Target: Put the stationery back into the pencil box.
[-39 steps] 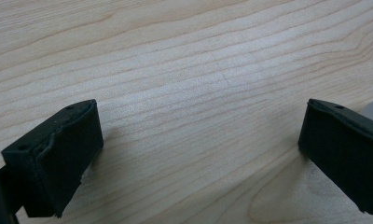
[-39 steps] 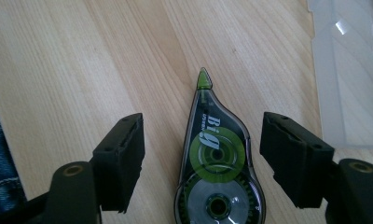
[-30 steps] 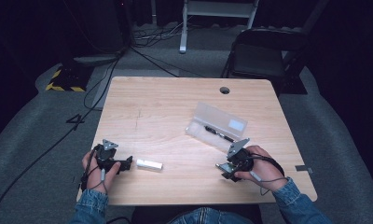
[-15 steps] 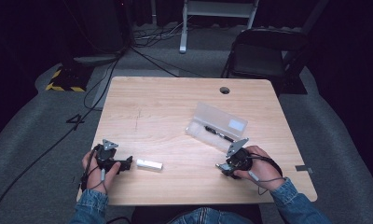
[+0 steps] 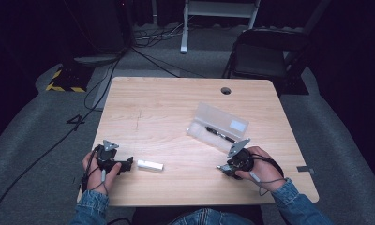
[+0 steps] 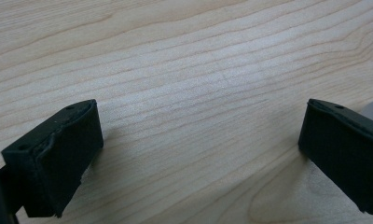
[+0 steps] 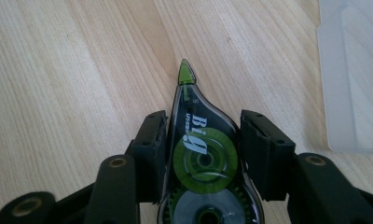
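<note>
Right gripper view — "Big" on correction tape (image 7: 201,154)

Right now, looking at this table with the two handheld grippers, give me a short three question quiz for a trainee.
1. True or false: the right gripper is shut on the correction tape dispenser.
2. What stands between the jaws of the left gripper? A) a pen B) bare table C) an eraser
3. Fill in: in the high view, the black pen lies in the open clear ____.

Key
1. True; its jaws press both sides of the green dispenser.
2. B; they stand wide apart over the wooden table, and the small white block lies just ahead of them.
3. case.
</note>
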Motion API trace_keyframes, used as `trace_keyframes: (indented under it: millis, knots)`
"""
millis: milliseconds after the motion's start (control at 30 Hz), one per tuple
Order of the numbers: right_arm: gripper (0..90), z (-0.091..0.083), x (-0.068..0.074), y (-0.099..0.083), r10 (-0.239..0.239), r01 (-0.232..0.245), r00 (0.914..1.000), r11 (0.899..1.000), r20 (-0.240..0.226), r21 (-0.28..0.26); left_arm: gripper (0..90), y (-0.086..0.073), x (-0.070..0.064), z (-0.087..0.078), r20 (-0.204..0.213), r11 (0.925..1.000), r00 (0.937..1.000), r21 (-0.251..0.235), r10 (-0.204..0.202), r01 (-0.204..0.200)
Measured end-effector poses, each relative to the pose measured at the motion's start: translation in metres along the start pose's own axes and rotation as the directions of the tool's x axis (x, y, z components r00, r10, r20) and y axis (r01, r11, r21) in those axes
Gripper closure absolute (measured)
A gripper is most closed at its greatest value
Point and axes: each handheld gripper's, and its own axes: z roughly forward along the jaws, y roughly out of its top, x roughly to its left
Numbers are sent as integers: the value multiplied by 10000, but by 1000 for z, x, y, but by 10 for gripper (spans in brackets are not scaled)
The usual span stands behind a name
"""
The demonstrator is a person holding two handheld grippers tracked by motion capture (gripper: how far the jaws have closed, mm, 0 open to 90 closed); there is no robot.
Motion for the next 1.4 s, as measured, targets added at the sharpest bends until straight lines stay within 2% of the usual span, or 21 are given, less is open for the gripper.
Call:
trace_keyframes:
  millis: [333,633,967,1033,1200,1400]
  knots:
    - [539,-3,-1,0,330,-329,9991,9995,-263,40,0,0,0,0,-8,10000,10000,12,-2,2]
    - [540,-16,-3,4,316,-324,9993,9986,-192,-424,1,0,0,0,3,10000,10000,13,13,-13]
    - [540,-38,-6,19,245,-269,9995,9904,-197,-1355,1,-1,-1,-1,3,10000,10000,21,20,-20]
    - [540,-39,-6,20,242,-263,9996,9898,-169,-1397,1,-1,-1,-1,2,10000,10000,19,15,-15]
    - [540,-46,-12,28,237,-260,9996,9837,-150,-1778,2,-1,-1,-1,14,10000,10000,5,-9,9]
    - [540,-48,-21,35,246,-281,9995,9803,-201,-1955,3,-2,0,-2,72,10000,10000,7,41,-41]
